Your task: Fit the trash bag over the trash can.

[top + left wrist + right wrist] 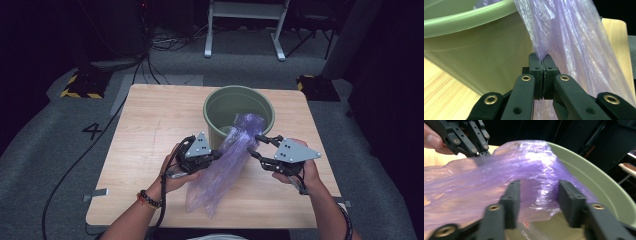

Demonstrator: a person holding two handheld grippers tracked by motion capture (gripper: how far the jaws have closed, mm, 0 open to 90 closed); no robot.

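Purple bag (222, 165): thin, crinkled, see-through plastic, lying slantwise across the tabletop (150, 130), its far end draped over the bin's near rim.
Left gripper (216, 156): clamped tight on a pinch of the bag's edge.
Right gripper (255, 146): jaws apart, with bag film between them, pads not pressing.
Green bin (239, 100): round, upright, beyond both grippers.

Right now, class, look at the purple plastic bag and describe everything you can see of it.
The purple plastic bag is thin, translucent and crinkled film. It lies stretched in a long, loose band from the near part of the wooden table up over the rim of the green bucket, its top end bunched at the opening. The left gripper is shut on a pinch of its edge beside the bucket's wall. The right gripper straddles a fold at the rim, jaws apart, pads not clearly pressing.
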